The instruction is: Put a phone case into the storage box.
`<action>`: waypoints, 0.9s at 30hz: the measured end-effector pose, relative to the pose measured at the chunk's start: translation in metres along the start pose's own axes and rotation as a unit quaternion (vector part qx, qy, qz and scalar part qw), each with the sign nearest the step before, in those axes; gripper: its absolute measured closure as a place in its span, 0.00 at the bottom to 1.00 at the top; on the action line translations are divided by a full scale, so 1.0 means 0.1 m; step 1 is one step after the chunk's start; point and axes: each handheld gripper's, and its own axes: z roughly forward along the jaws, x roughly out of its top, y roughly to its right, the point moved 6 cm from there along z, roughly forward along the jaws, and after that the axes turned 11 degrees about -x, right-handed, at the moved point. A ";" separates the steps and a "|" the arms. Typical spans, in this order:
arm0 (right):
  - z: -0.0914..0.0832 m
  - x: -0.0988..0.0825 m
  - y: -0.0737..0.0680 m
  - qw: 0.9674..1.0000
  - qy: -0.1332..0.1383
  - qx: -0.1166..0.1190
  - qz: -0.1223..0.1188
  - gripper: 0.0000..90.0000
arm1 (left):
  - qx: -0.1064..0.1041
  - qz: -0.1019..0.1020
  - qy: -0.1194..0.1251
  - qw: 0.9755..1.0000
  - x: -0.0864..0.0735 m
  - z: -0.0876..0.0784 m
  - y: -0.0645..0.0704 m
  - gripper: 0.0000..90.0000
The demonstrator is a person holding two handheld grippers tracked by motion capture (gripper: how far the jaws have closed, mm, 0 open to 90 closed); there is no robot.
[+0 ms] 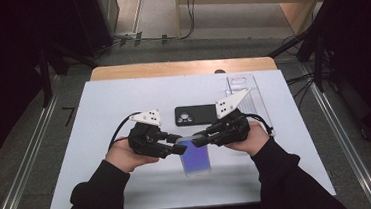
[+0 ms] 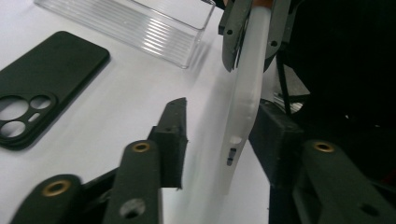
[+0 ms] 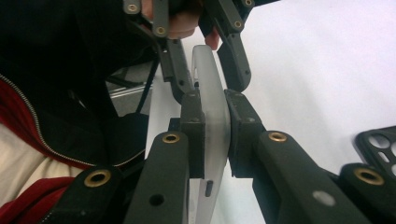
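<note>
A phone (image 1: 196,159) with a purple screen sits in a translucent white case, held just above the white mat between both hands. My right gripper (image 1: 200,139) is shut on its top edge; in the right gripper view both pads (image 3: 194,126) press the case's sides (image 3: 211,84). My left gripper (image 1: 179,144) straddles the same end from the other side. In the left gripper view the white case edge (image 2: 245,93) stands between its jaws, close against the right jaw and with a clear gap to the left fingertip (image 2: 172,135).
A black phone case (image 1: 197,114) lies camera cut-outs up just beyond the hands, also visible from the left gripper (image 2: 42,88). A clear plastic tray (image 1: 245,87) stands at the back right. The white mat (image 1: 123,104) covers a wooden table.
</note>
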 end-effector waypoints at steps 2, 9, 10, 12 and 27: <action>0.00 0.00 0.00 1.000 0.000 0.005 0.002 0.85 | -0.012 0.000 -0.003 1.000 -0.01 0.01 0.01 0.75; 0.01 -0.01 0.00 1.000 0.001 0.019 0.006 0.85 | -0.035 0.012 -0.002 0.999 -0.02 0.02 0.03 0.90; 0.02 -0.01 0.00 1.000 0.000 0.018 0.005 0.85 | -0.037 0.011 -0.004 0.999 -0.02 0.02 0.03 0.90; 0.02 -0.02 0.00 1.000 -0.001 0.017 0.011 0.84 | -0.036 0.009 -0.005 0.999 -0.02 0.01 0.03 0.90; -0.04 0.05 0.04 0.995 0.034 -0.067 0.069 0.32 | 0.052 -0.063 0.032 0.996 0.04 -0.22 -0.06 0.90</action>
